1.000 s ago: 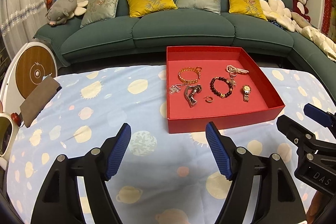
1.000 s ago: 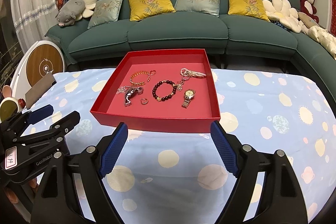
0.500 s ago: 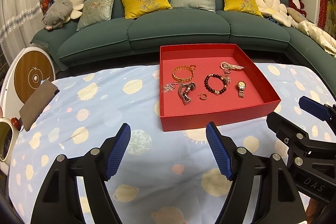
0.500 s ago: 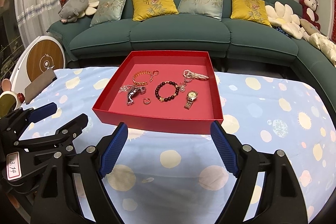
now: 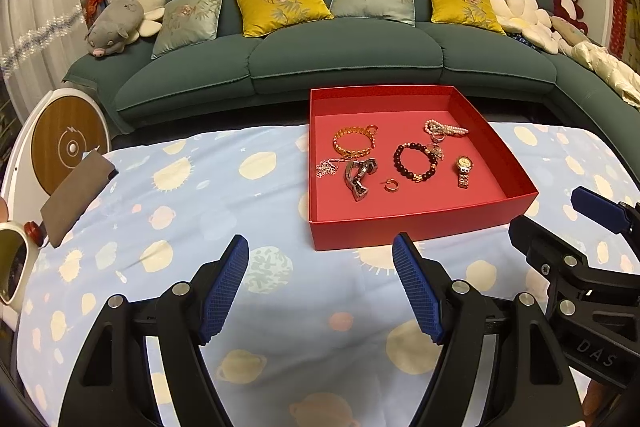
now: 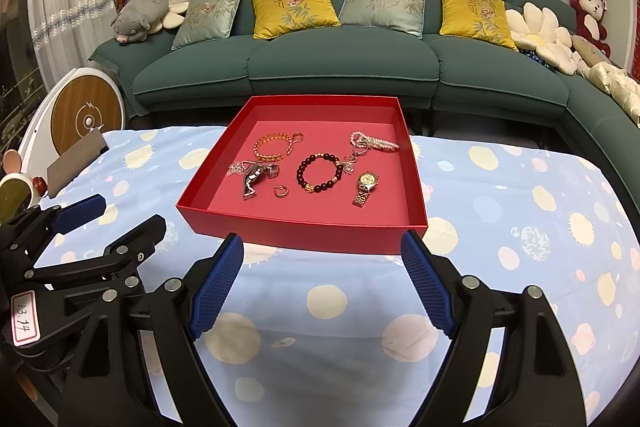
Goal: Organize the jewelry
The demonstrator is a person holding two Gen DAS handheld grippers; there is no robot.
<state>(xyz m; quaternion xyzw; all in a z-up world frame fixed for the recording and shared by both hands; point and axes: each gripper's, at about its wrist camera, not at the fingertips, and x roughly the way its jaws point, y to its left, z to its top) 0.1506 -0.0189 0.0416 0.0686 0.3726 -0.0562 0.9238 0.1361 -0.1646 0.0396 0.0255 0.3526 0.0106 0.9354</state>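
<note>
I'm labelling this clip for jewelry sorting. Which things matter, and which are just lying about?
For the job: red box, gold bracelet, dark bead bracelet, pearl strand, watch, ring.

Lying about: sofa, cushions, plush toys.

Both wrist views face sofa (image 5: pixel 340 67), angled down; share red tray (image 6: pixel 304 227).

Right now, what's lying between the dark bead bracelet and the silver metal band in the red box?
A small gold hoop earring, clearest in the right wrist view.
</note>
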